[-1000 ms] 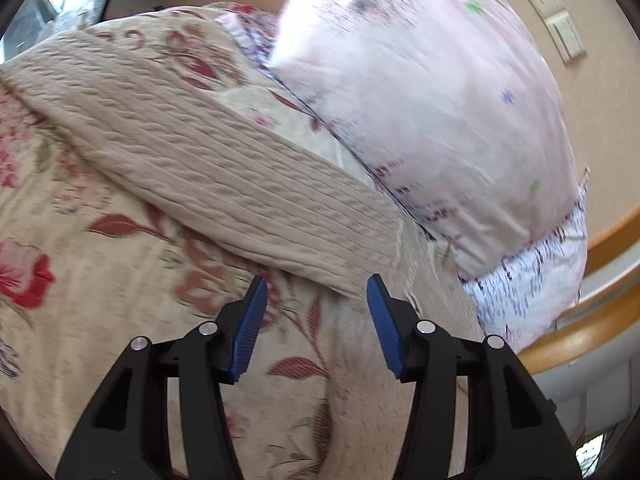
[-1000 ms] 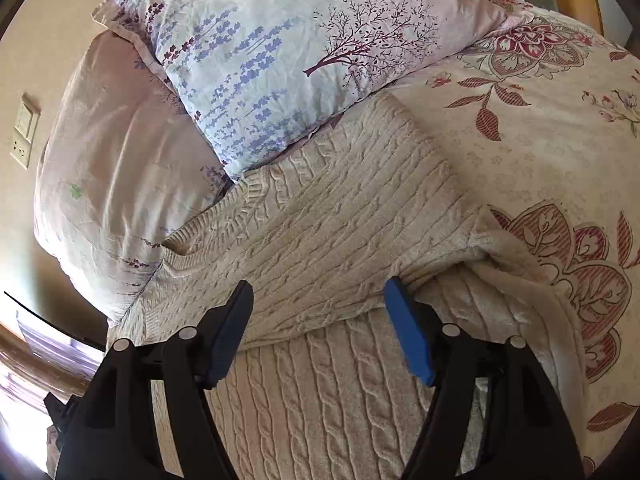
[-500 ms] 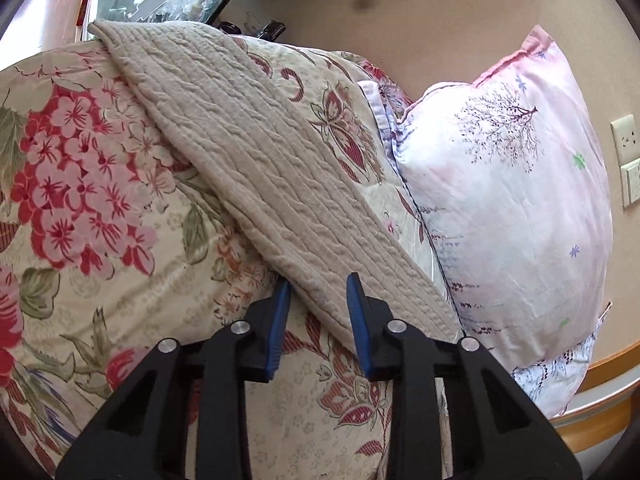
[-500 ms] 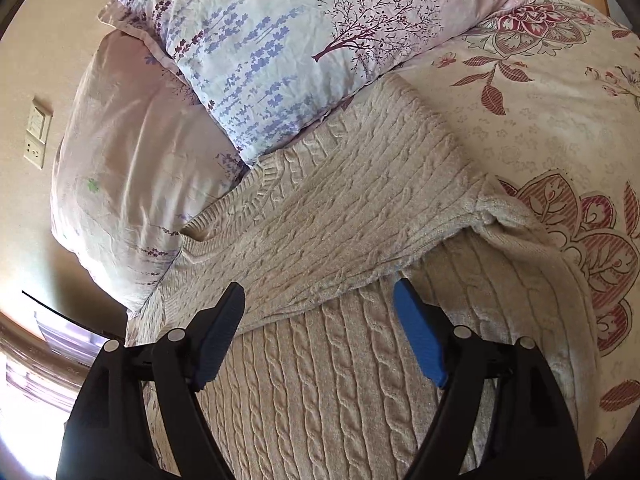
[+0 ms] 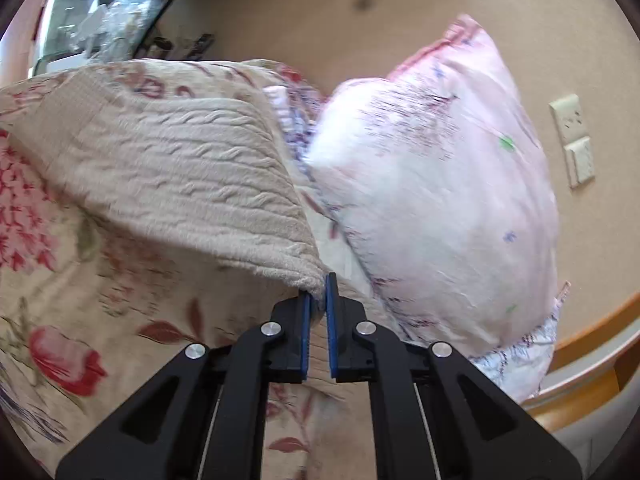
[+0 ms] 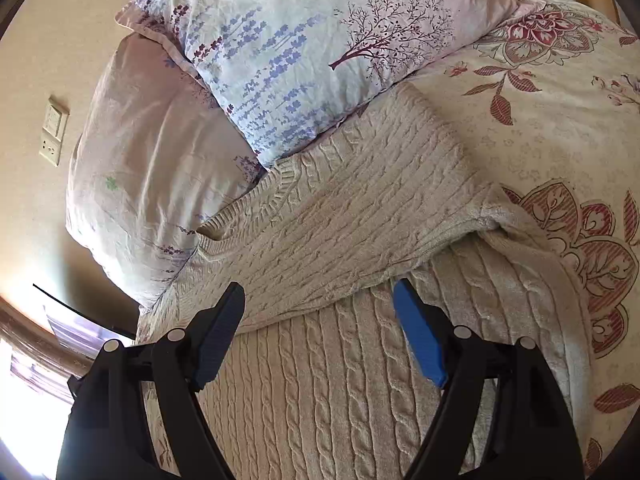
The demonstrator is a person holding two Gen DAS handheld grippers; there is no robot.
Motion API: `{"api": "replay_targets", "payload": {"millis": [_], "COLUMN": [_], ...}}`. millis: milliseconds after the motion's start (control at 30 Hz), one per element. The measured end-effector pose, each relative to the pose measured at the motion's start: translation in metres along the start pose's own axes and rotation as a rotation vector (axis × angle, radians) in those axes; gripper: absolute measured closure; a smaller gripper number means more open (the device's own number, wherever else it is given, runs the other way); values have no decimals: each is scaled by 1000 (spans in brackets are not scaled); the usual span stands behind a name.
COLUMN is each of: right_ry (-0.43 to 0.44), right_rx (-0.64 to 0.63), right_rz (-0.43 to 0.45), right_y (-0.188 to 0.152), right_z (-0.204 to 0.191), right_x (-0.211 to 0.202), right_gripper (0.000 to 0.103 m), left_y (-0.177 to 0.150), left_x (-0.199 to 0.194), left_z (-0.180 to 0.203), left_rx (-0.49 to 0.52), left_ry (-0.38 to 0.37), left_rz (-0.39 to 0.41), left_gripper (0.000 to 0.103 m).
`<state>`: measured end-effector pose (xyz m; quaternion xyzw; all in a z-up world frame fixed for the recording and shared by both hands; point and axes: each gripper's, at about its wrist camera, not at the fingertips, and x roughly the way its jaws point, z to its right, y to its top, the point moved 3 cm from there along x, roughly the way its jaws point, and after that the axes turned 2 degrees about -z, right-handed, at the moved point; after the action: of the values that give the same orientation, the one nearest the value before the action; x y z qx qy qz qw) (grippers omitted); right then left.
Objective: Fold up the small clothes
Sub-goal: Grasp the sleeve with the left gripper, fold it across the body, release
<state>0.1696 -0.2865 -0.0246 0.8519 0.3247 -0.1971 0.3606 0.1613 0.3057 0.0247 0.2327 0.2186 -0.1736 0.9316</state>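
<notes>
Bed (image 6: 560,152): soft, limp sweater (image 6: 340,220); left tongs (image 5: 316,308) clenched on corner, right tongs (image 6: 320,320) released; grip edges.

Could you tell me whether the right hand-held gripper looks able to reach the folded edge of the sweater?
Probably yes: the right hand-held gripper is open just above the sweater, with nothing between them.

Left gripper (image 5: 318,300): black plastic arms, blue pads, four silver screws. Right gripper (image 6: 320,332): same black frame, blue pads, silver screws.
</notes>
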Motion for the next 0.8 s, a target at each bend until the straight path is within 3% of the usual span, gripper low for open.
{"api": "replay_targets", "payload": {"millis": [167, 300, 433, 533, 633, 700, 800], "right_ry": [11, 13, 5, 0, 0, 2, 7], "right_rx": [-16, -23, -29, -30, -29, -30, -37], "right_rz": [17, 16, 18, 23, 23, 15, 3], "right_y": [-1, -3, -3, -2, -2, -3, -5], "right_z": [-3, -2, 1, 3, 3, 3, 1], "right_x": [-9, -14, -18, -20, -19, -16, -13], "right_gripper": [25, 25, 25, 25, 25, 25, 25], "left_y": [-49, -111, -167, -185, -187, -180, -160], "left_x": [25, 64, 106, 123, 125, 120, 108], "left_z": [81, 117, 111, 96, 85, 80, 70], "left_rx": [140, 218, 200, 160, 118, 95, 52], "left_ry": [-189, -254, -226, -199, -187, -172, -157], "left_rz": [-92, -222, -375, -430, -445, -422, -375], "left_gripper": [97, 97, 96, 96, 89, 68, 63]}}
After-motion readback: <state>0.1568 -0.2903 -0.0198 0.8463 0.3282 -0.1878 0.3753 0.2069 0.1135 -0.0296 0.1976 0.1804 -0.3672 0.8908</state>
